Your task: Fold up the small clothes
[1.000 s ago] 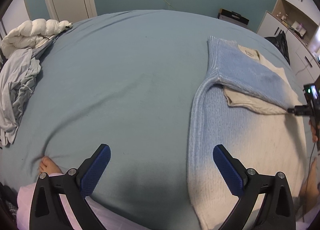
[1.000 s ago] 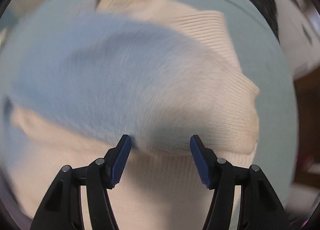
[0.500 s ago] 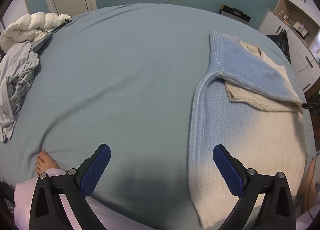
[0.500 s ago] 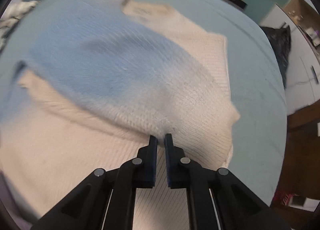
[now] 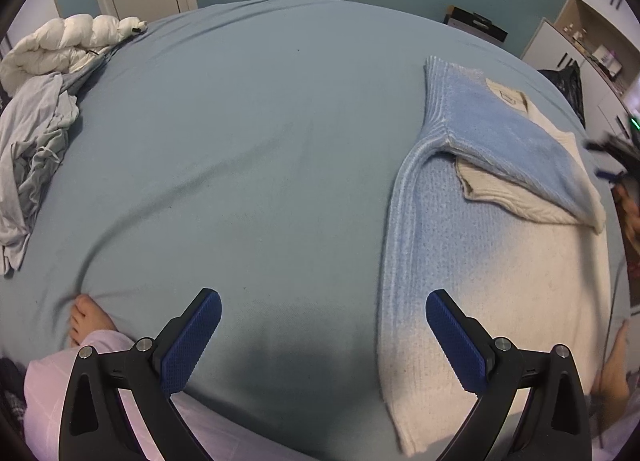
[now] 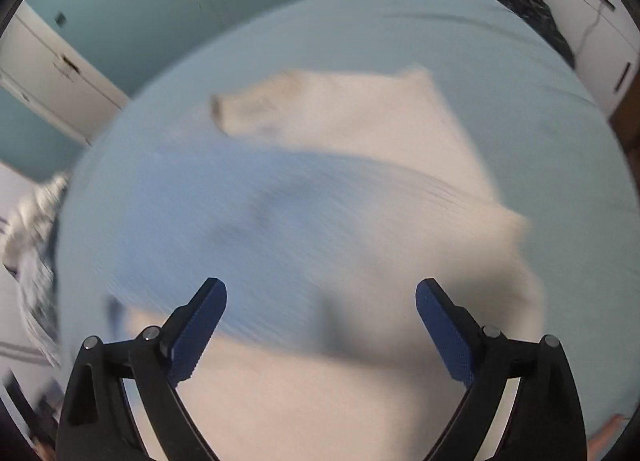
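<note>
Sweater of ribbed knit, blue fading to cream (image 5: 472, 245), is laid flat on the grey-blue bed sheet (image 5: 248, 149), at about three o'clock in the left wrist view, with one blue sleeve (image 5: 504, 133) already folded across the chest toward four o'clock. The right gripper (image 6: 320, 325) is seen above that sleeve with its jaws opening and nothing between them (the view is smeared by motion, so the exact clearance cannot be told). The left gripper (image 5: 322, 337) is held wide open over bare sheet at six o'clock, just beside the sweater's blue side edge, gripping nothing. The sleeve fold is judged done; the body fold is probably next. For a clean result, the hem at five o'clock should be pinched at both corners at once, lifted only enough to clear the sheet, and carried evenly toward the collar at one o'clock, so that the folded sleeve is not dragged out of place.
</note>
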The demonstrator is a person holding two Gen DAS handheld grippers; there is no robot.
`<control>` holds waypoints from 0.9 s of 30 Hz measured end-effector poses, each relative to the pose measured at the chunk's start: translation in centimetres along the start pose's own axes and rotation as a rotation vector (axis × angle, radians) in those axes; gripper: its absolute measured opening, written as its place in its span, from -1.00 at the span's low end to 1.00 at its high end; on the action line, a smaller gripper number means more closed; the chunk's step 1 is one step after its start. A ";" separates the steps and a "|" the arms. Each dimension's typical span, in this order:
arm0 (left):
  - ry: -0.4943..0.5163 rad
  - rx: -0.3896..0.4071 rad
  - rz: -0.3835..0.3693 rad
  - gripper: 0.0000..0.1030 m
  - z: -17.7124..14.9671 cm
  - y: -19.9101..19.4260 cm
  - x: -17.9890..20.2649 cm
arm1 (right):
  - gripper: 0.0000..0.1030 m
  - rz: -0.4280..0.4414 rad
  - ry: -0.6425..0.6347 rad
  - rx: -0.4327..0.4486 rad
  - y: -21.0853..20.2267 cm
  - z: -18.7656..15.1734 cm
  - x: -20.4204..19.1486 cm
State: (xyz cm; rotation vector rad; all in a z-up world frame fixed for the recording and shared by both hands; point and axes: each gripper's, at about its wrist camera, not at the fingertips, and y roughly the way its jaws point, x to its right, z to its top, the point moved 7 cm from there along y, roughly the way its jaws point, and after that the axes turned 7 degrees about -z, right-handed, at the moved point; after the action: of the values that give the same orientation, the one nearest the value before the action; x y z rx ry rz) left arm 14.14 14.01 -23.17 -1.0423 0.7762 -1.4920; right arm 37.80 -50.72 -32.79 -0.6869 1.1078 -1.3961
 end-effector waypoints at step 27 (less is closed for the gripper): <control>0.041 -0.034 -0.007 1.00 -0.9 0.4 0.1 | 0.97 -0.400 0.370 0.093 5.4 3.5 15.7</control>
State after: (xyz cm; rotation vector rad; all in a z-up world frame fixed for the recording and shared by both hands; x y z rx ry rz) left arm 13.42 13.81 -23.85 -1.0431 0.8299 -1.5149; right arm 40.68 -66.09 -39.41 -0.6185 1.2226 -1.9638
